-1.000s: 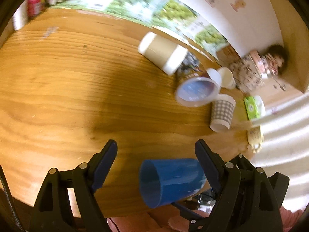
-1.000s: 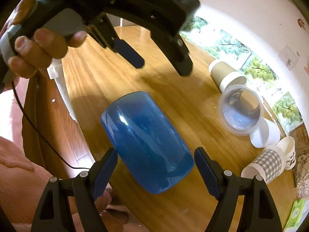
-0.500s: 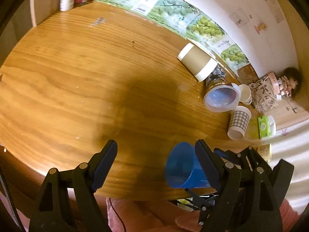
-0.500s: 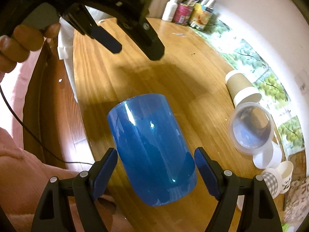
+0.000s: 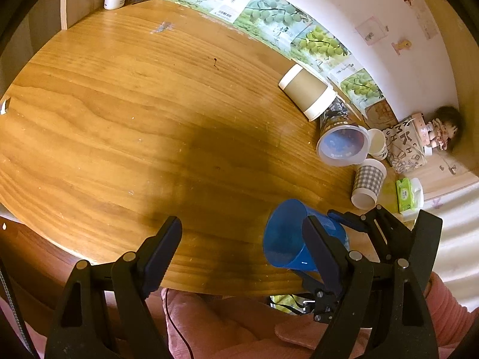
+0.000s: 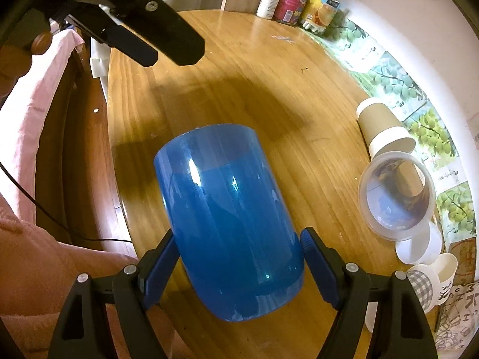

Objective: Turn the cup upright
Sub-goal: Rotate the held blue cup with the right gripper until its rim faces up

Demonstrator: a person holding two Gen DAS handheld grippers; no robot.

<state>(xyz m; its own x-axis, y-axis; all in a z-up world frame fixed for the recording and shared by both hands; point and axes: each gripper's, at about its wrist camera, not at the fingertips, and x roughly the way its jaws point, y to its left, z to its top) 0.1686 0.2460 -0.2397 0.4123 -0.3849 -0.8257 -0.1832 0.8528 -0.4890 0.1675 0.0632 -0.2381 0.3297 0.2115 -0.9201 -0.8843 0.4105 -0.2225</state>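
Observation:
A translucent blue plastic cup [image 6: 230, 224] is held between the fingers of my right gripper [image 6: 236, 257], tilted above the wooden table, with its open mouth pointing away from the camera. In the left wrist view the same cup [image 5: 287, 236] shows at the lower right with its mouth facing left, and the right gripper [image 5: 344, 230] is clamped around it. My left gripper [image 5: 239, 245] is open and empty over the table's near edge; it also shows in the right wrist view [image 6: 143, 48] at the upper left, apart from the cup.
A brown paper cup [image 5: 308, 92], a clear lidded tub [image 5: 342, 143], a checked paper cup [image 5: 366, 182] and white cups lie at the table's right side. Bottles [image 6: 287, 3] stand at the far end. A green tissue pack [image 5: 404, 194] lies beyond the table edge.
The right gripper has closed onto the blue cup and raised it, tilting it more upright. The left gripper has drawn back and away from the cup.

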